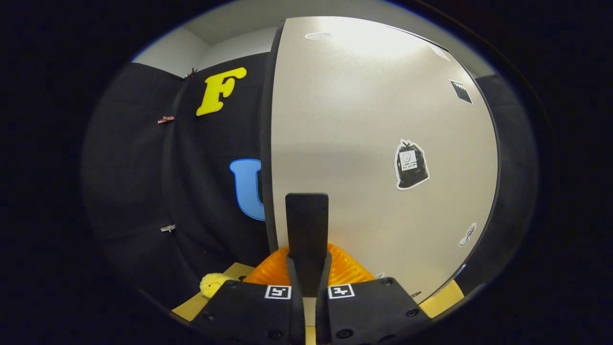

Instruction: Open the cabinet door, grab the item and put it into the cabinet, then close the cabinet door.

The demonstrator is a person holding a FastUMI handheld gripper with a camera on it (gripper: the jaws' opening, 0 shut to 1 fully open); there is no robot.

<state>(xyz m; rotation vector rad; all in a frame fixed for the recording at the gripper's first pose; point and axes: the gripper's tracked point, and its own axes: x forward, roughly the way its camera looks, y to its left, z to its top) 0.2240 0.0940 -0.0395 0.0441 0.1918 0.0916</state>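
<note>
The jaws of the gripper [307, 249] are pressed together just before one closed cabinet door [383, 158]; one yellow toy [212, 283] is seen on the tabletop [191, 306].

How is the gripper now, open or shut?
Shut on the black handle: both fingers of the gripper press its sides.
</note>
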